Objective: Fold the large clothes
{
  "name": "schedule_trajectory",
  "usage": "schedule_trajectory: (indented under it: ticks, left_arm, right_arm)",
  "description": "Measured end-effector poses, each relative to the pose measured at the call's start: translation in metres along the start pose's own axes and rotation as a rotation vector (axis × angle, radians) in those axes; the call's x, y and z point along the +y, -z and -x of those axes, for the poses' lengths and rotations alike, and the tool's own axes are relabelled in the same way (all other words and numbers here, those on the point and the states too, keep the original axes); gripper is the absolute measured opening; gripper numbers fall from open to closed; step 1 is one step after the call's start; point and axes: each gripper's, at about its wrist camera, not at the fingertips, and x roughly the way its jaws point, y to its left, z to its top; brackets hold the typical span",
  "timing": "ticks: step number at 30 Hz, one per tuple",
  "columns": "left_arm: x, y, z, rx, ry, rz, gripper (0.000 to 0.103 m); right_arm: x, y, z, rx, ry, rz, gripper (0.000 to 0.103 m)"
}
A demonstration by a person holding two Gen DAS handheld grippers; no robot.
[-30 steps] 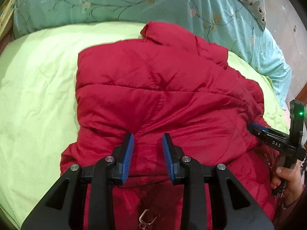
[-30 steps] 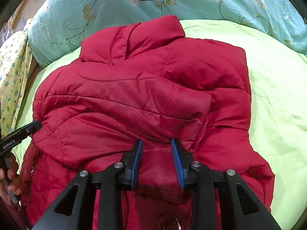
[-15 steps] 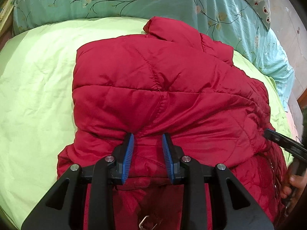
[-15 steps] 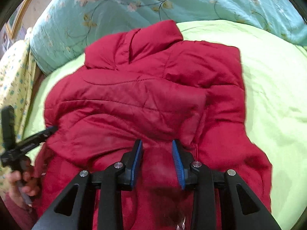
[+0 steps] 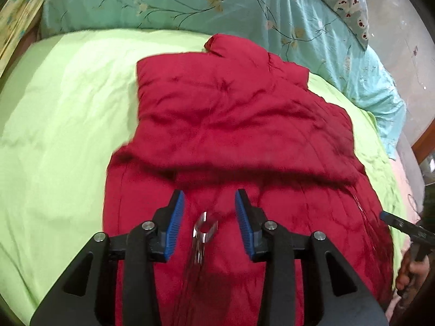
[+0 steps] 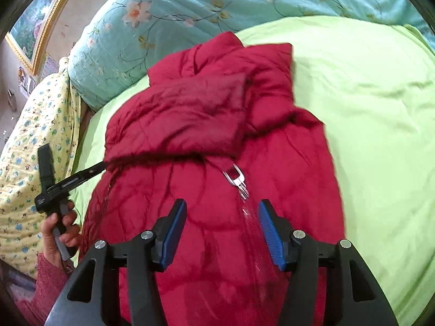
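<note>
A red quilted jacket [image 5: 239,125] lies on the light green bed sheet [image 5: 62,125], collar toward the pillows, with its upper half folded over the lower part. It also shows in the right wrist view [image 6: 206,141]. A metal zipper pull [image 5: 204,226] lies on the fabric between my left fingers; it shows again in the right wrist view [image 6: 236,177]. My left gripper [image 5: 209,225] is open above the jacket's lower part, holding nothing. My right gripper [image 6: 222,235] is open above the jacket, empty. Each gripper shows at the edge of the other's view.
A teal floral quilt [image 5: 190,2] lies along the head of the bed. A pillow with a bear print [image 5: 345,2] is at the far right. A yellow patterned blanket [image 6: 30,163] lies beside the bed. A framed picture [image 6: 32,24] hangs on the wall.
Both grippers have pulled back and up from the jacket fold, and their jaws stand wider. The folded upper part now lies released on the jacket, and the zipper pull is in view.
</note>
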Motion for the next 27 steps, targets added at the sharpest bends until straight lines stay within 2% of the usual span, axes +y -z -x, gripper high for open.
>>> schedule_trajectory:
  ticks: [10,16,27]
  left_arm:
    - [0.03,0.07,0.049,0.045,-0.053,0.023,0.036]
    - [0.044,0.096,0.072,0.052,-0.078,0.041,0.038]
    - [0.057,0.126,0.081,0.087,-0.094,0.051,0.053]
  right_arm:
    - [-0.038,0.038,0.043,-0.012,0.048,-0.055,0.057]
    - [-0.047,0.059,0.059,-0.002,0.146,-0.038,0.06]
    - [-0.048,0.092,0.051,0.084,0.128,-0.019,0.06]
